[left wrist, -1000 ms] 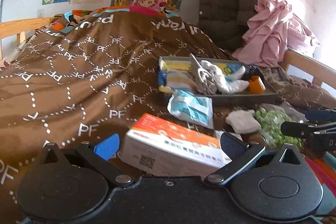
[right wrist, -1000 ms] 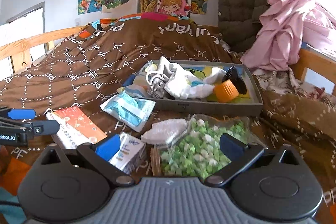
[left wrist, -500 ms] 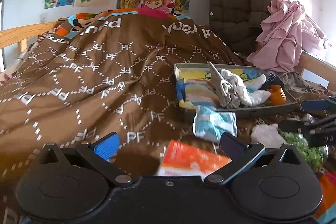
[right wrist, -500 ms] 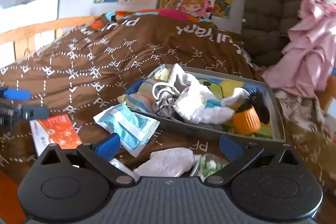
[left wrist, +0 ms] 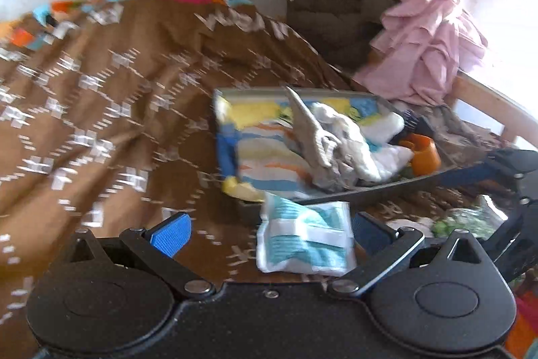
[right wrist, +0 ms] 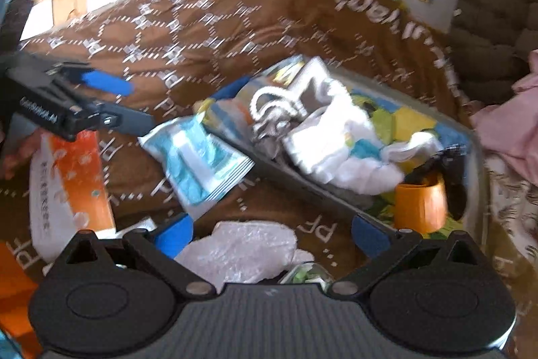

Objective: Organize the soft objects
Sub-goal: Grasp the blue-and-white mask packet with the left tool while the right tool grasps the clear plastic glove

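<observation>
Both views are motion-blurred. Left gripper (left wrist: 269, 231): jaws spread wide, nothing held. The soft white-and-teal plastic packet (left wrist: 304, 239) lies on the brown patterned quilt (left wrist: 101, 123) between its fingers, toward the right one; contact cannot be told.

Right gripper (right wrist: 270, 232): jaws equally wide, empty. The crumpled whitish plastic bag (right wrist: 242, 253) sits on the quilt between its fingers.

The shallow grey tray (right wrist: 302, 187) lies at 1 o'clock of the left gripper, at 12 to 1 o'clock of the right. Inside it: a heap of white and grey cloths (right wrist: 322, 137), a striped cloth (left wrist: 265, 153), an orange plastic cup (right wrist: 420, 202).

Orange-and-white box (right wrist: 67, 184) at 9 o'clock in the right view.
</observation>
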`<state>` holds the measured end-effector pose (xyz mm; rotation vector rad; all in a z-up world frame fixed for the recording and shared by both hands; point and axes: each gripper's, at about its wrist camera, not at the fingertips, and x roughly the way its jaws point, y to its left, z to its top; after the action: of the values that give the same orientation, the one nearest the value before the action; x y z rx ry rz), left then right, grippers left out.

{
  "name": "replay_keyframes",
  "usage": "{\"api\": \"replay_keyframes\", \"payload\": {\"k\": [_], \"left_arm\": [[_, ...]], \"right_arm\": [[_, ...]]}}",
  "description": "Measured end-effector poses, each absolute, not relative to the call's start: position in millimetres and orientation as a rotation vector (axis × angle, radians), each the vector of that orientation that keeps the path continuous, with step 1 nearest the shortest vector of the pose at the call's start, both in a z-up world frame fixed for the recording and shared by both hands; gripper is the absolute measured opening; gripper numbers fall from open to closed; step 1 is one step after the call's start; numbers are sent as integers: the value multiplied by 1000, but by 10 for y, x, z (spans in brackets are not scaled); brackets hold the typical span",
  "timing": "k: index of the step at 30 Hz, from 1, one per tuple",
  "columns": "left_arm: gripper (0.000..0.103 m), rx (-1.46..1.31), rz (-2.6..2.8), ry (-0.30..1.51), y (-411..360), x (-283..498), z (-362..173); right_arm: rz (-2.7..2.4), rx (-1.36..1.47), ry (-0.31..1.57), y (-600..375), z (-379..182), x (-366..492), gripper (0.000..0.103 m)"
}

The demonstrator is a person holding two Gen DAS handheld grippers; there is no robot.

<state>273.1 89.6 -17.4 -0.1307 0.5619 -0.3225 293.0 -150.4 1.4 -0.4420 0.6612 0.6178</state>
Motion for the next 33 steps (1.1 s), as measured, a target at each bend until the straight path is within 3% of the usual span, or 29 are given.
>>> {"api": "replay_keyframes", "payload": {"k": [6,17,19,26,30,33], "left_arm": [[102,-251,-522,785,969,3177,-249],[99,-292,-649,907,934,3537,-364],[89,-296,-655,940,920,3574,-405],[73,-281,-678,952,884,3582,-435],[44,-256,-658,954,853,3578,-433],[37,-246,-647,944,855,3573,-423]], "right_arm": [[759,-522,812,-1421,-22,3266,103],[881,-485,1124,-1337,-118,3803,102],[896,-457,1178,-1351,-147,3882,102],[924,-374,1277,-1380,-196,4024,94],[926,-357,1281,-1386,-167,4021,82],[924,-353,1264,-1401,-119,3989,75]]}}
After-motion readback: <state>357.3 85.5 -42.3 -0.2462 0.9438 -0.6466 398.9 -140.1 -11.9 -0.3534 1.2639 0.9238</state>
